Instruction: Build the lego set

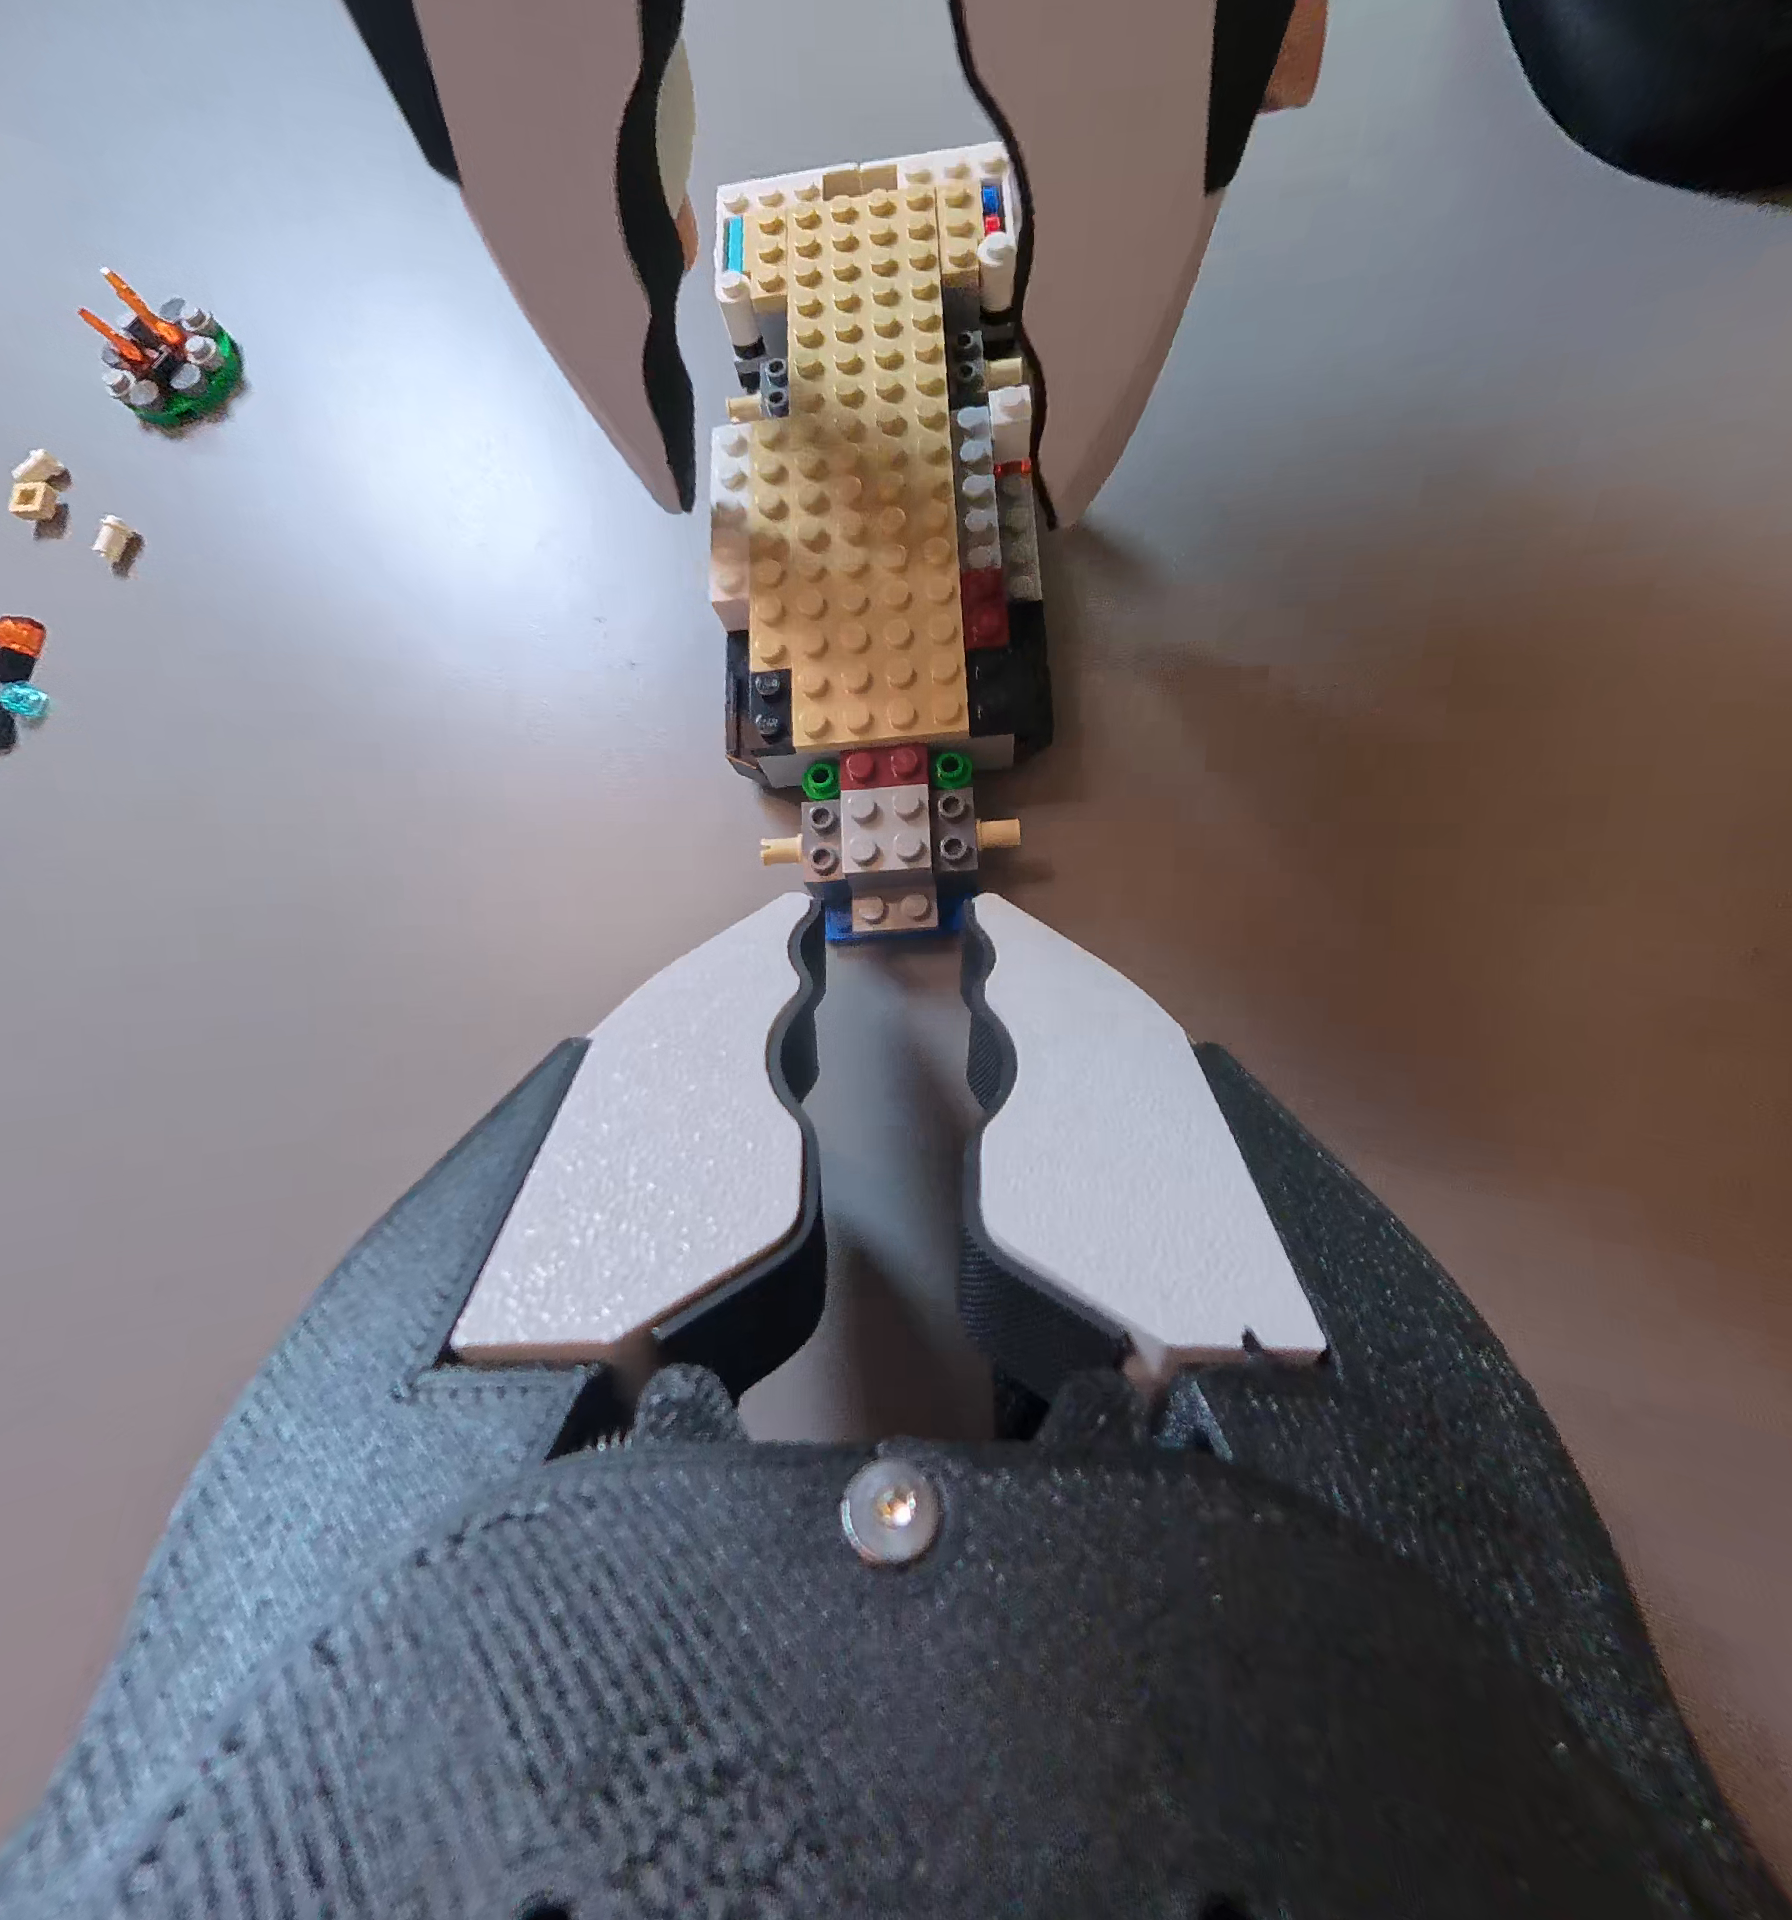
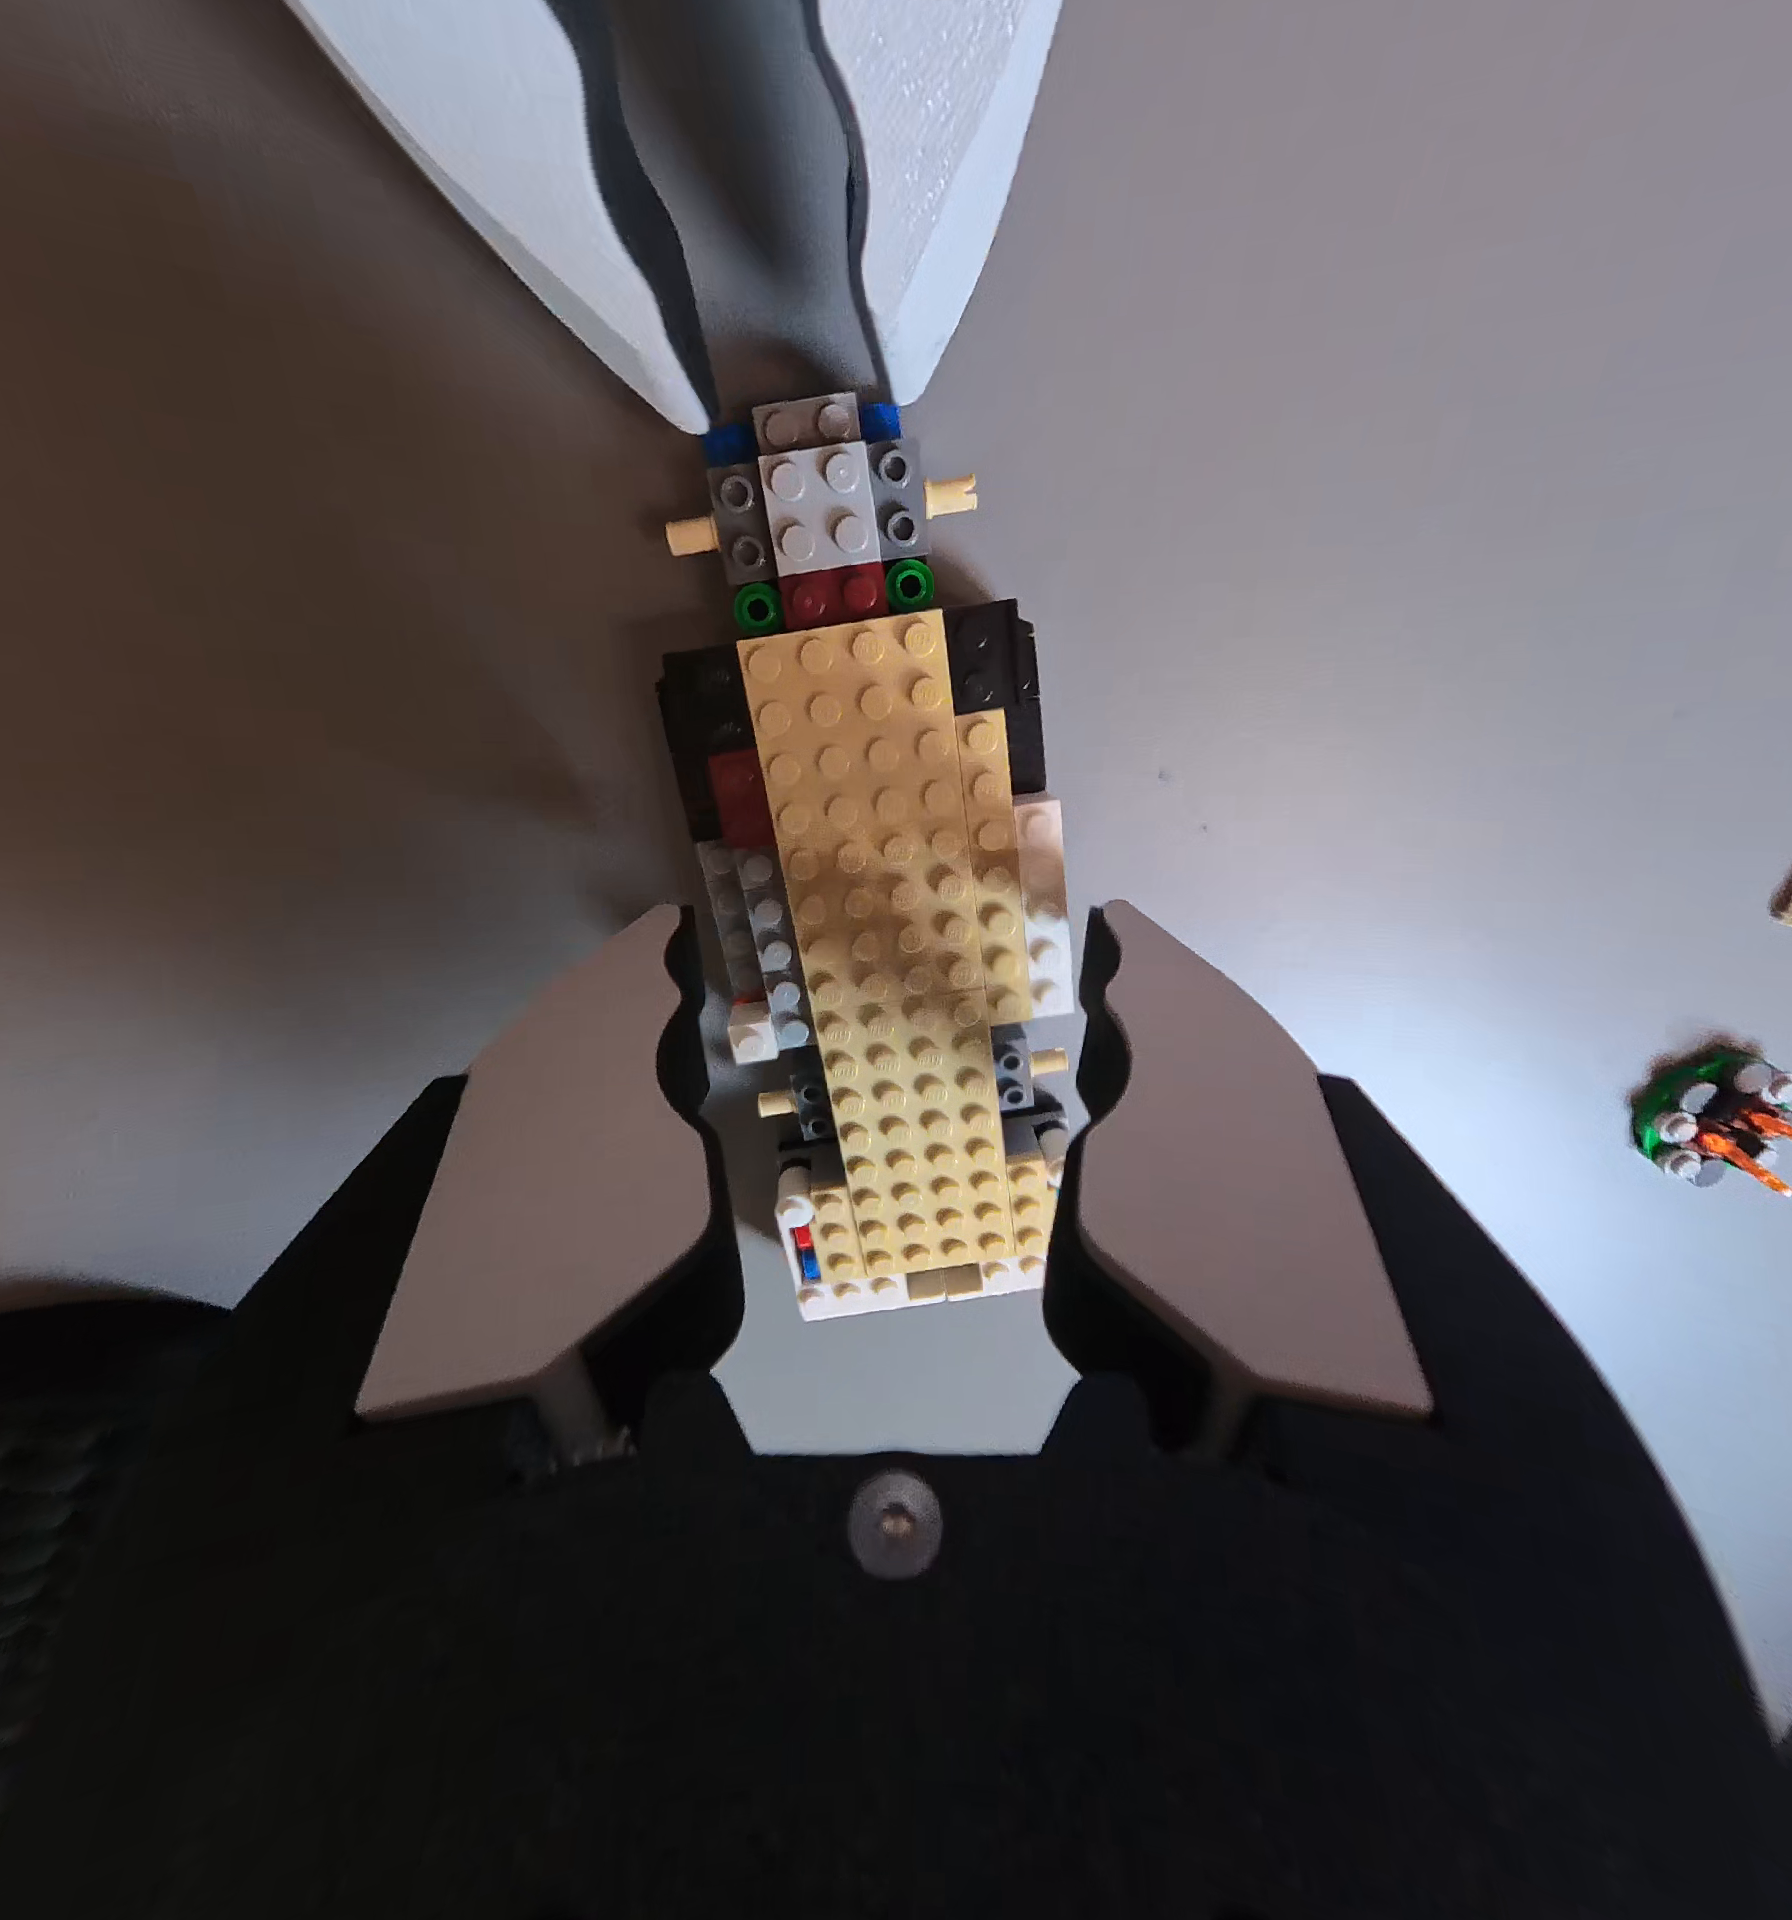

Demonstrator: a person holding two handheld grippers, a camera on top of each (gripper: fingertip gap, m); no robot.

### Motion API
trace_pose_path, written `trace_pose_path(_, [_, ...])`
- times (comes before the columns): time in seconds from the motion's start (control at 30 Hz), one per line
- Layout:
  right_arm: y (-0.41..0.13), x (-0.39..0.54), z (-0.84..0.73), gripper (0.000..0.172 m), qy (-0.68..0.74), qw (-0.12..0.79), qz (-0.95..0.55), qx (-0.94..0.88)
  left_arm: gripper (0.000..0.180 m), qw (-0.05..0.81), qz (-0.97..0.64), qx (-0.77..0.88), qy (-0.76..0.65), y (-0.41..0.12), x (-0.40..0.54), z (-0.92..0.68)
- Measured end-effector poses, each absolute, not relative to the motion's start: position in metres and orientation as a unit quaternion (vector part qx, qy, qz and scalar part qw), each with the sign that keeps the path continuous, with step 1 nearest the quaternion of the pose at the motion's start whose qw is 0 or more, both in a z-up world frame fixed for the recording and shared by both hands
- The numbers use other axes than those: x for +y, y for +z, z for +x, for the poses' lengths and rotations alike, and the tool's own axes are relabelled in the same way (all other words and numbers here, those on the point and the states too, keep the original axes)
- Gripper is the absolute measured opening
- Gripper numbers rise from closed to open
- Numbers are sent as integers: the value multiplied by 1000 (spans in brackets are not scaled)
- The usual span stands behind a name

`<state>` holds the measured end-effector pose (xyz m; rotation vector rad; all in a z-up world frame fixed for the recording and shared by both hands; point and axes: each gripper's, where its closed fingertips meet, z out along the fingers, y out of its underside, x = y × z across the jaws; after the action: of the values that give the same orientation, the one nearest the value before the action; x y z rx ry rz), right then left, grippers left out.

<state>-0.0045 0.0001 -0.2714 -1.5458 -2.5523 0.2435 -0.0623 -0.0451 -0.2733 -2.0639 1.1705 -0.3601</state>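
At far left of the grey table (image 1: 352, 935), loose small bricks (image 1: 40, 499) and a green round studded piece (image 1: 173, 364) are seen. In the middle, the long tan-topped brick model (image 1: 861, 468) lies flat. Its narrow blue end (image 1: 897, 920) is pinched by the left gripper (image 1: 897, 925); its wide end is flanked by the right gripper (image 2: 887, 920), jaws open, pads apart from it.

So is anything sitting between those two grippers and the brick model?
Nothing visible. The left gripper pinches the brick model at its blue end; the right gripper straddles the other end, with gaps beside both fingers.
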Motion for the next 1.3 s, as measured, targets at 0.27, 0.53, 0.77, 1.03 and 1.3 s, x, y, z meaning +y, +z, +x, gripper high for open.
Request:
trace_pose_path(0.27, [-266, -3, 16, 70, 117, 113, -542, -825, 16, 344, -806, 460, -144, -279, -43, -59])
trace_pose_path(0.53, [-262, -12, 33, 67, 163, 163, -566, -791, 16, 330, -812, 460, -140, -280, -43, -58])
trace_pose_path(0.77, [-258, -8, 17, 69, 168, 195, -540, -802, 16, 322, -817, 462, -126, -280, -44, -58])
trace_pose_path(1.03, [-272, 9, 2, 75, 126, 175, -504, -836, 30, 305, -831, 449, -123, -281, -50, -67])
trace_pose_path(1.3, [-277, 5, -3, 65, 115, 132, -464, -869, 29, 305, -830, 447, -137, -285, -48, -62])
